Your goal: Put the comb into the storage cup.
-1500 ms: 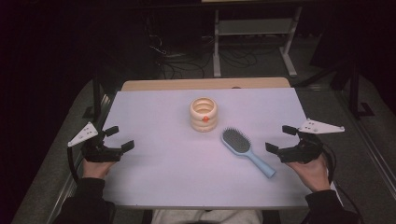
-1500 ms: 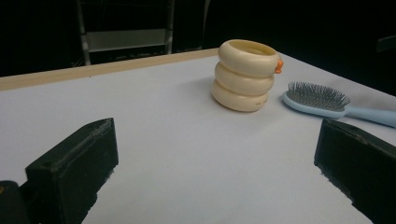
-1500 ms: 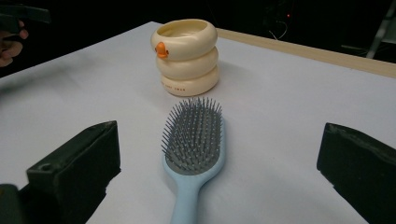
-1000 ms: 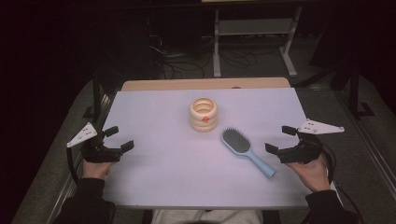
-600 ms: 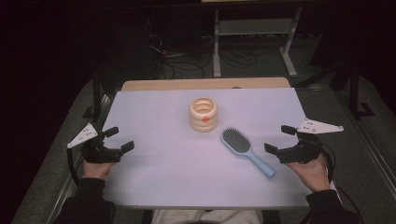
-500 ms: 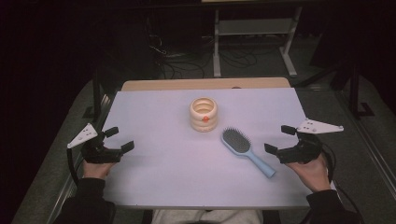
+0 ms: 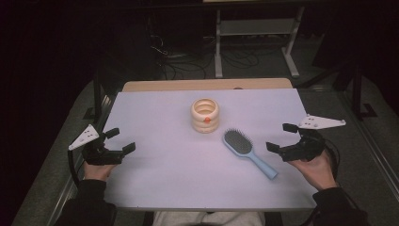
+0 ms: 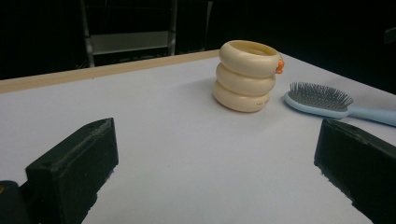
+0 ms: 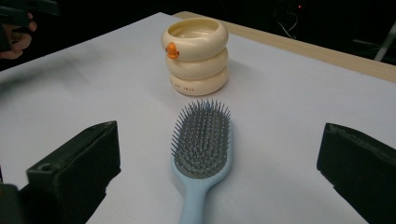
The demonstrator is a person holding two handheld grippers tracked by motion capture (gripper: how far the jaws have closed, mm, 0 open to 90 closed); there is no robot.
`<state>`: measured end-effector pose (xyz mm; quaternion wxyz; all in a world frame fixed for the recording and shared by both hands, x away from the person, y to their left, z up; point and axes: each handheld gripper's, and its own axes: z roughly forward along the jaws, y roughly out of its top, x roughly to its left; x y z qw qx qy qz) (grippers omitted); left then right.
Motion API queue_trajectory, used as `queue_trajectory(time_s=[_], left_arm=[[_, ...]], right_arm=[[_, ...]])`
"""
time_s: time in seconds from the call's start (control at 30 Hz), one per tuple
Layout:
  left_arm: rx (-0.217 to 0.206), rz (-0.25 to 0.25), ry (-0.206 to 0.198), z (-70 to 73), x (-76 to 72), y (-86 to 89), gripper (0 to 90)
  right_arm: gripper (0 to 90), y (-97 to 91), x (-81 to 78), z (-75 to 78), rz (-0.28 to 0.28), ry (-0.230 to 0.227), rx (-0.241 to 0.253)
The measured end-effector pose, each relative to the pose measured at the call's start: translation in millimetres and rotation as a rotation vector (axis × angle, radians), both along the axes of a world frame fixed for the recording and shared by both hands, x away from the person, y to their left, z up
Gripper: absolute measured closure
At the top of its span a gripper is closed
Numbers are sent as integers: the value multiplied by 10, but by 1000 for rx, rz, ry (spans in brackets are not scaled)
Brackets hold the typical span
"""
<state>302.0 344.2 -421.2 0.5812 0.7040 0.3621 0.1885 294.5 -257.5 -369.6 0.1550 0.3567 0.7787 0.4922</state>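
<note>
A cream ribbed cup (image 7: 205,115) with a small orange beak stands upright near the table's middle; it also appears as the cup (image 8: 246,74) and the cup (image 9: 196,55). A light blue hairbrush (image 7: 247,151) lies bristles up just right of it, handle toward the near right; the hairbrush (image 9: 201,148) lies straight ahead of my right jaws, and the hairbrush (image 8: 327,101) sits at the right. My left gripper (image 7: 119,141) rests open at the table's left edge. My right gripper (image 7: 280,137) is open to the right of the brush. Both hold nothing.
The white table top (image 7: 160,165) has a wooden strip (image 7: 207,85) along its far edge. Beyond it the dark floor holds cables and a metal stand (image 7: 254,28). The person's other hand (image 9: 16,37) is at the far left of the right gripper view.
</note>
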Motion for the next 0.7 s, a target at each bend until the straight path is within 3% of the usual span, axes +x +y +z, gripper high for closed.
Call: queue_trajectory(time_s=[0.7], left_arm=[[-3, -6, 10, 2, 3, 10, 0]], right_arm=[[0, 300, 265, 208, 80, 45, -99]])
